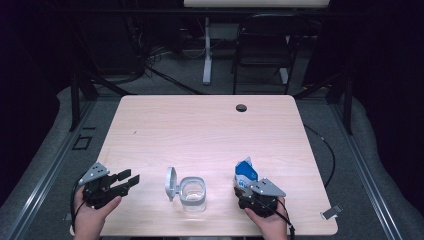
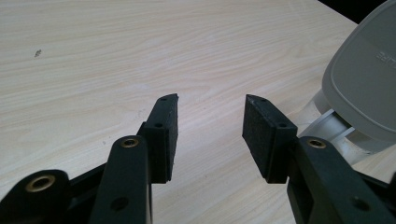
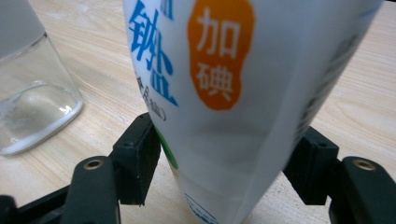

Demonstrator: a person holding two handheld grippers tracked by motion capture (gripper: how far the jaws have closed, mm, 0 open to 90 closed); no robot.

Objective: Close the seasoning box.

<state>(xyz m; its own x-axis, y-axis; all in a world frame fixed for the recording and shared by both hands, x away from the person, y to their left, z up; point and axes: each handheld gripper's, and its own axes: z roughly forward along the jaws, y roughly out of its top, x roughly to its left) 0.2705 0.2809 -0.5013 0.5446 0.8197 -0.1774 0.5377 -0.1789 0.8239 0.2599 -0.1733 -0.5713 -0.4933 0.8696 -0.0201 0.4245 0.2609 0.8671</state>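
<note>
A clear jar [image 1: 193,194] stands near the table's front edge, its grey hinged lid [image 1: 171,182] flipped open to its left. Left of it my left gripper [image 1: 131,178] is open and points toward the jar, with nothing between its pads [image 2: 211,116]; the grey lid [image 2: 364,84] is off to its right. To the right of the jar a white and blue bag [image 1: 246,172] with printed characters stands upright. My right gripper [image 1: 248,189] is shut on its lower part, both pads pressing the bag [image 3: 224,93]. The jar [image 3: 32,93] is at the left there.
The light wooden table [image 1: 200,130] has a dark round cable hole [image 1: 241,107] near its far edge. A small grey clip [image 1: 331,212] lies off the front right corner. A dark chair [image 1: 262,45] and a desk leg stand beyond the table.
</note>
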